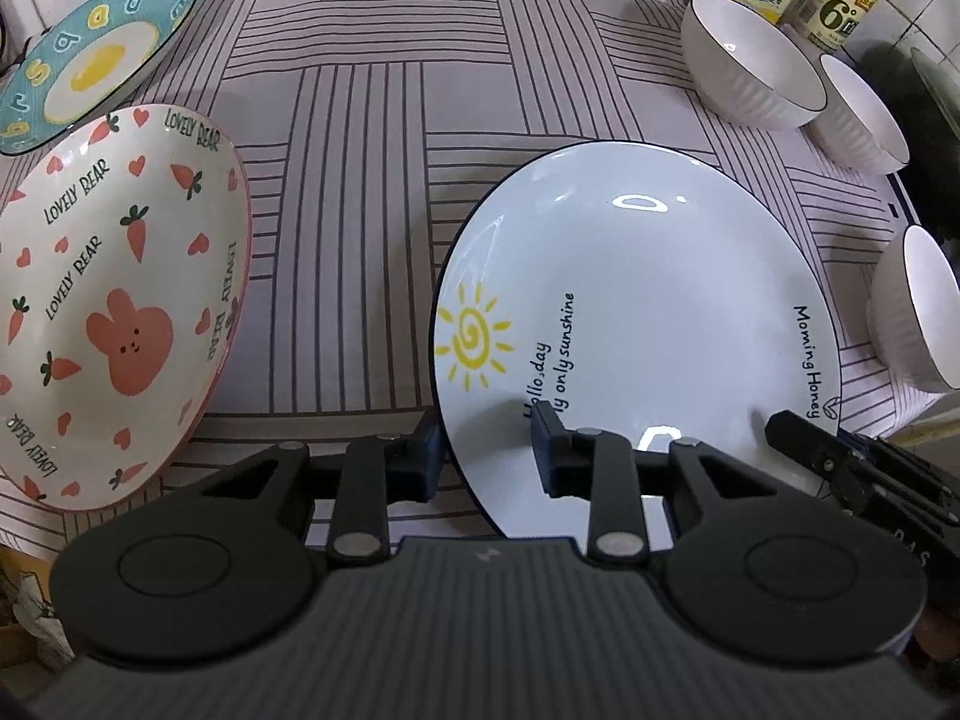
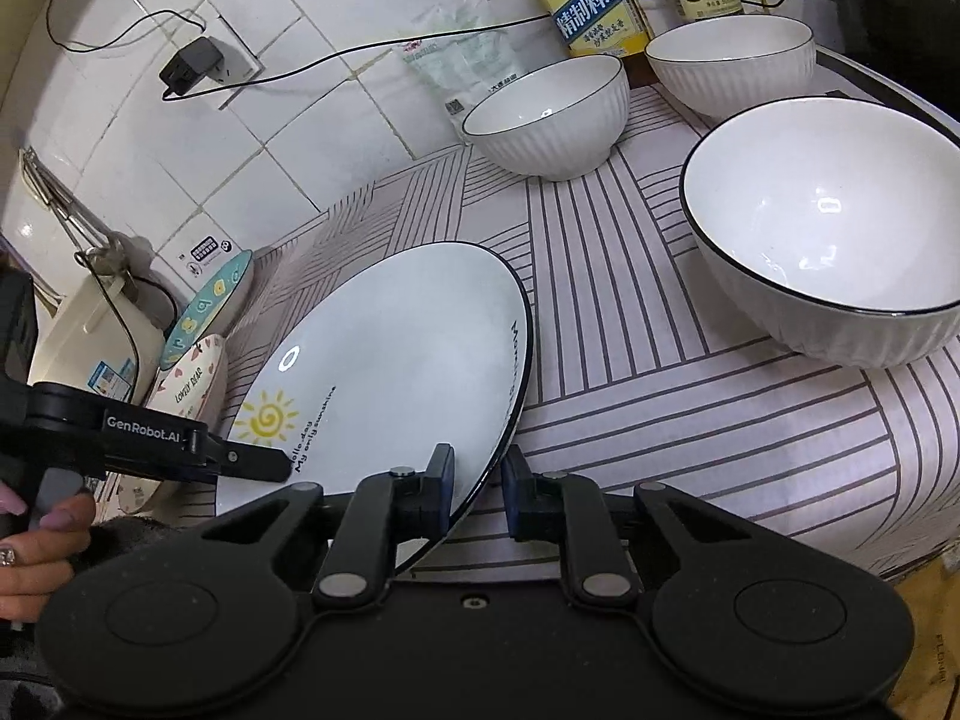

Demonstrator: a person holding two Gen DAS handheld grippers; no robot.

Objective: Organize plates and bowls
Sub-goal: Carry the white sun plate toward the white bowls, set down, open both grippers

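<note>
- Nearest to both cameras is the sun plate [image 1: 648,300], lying on the striped cloth [image 1: 360,150] between the carrot plate [image 1: 120,300] and three white bowls [image 2: 834,228].
- To lift well, I should raise both sides together and keep it level.
- Left gripper [image 1: 486,450] pinches the near-left rim; right gripper [image 2: 480,492] pinches the near-right rim.

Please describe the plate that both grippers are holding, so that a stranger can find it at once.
On the striped pink tablecloth, between the patterned dishes and the ribbed white bowls, lies a large round white ceramic plate, gripped at its near rim. Only it has a thin dark rim, a yellow spiral sun and the words "Hello, day".
</note>
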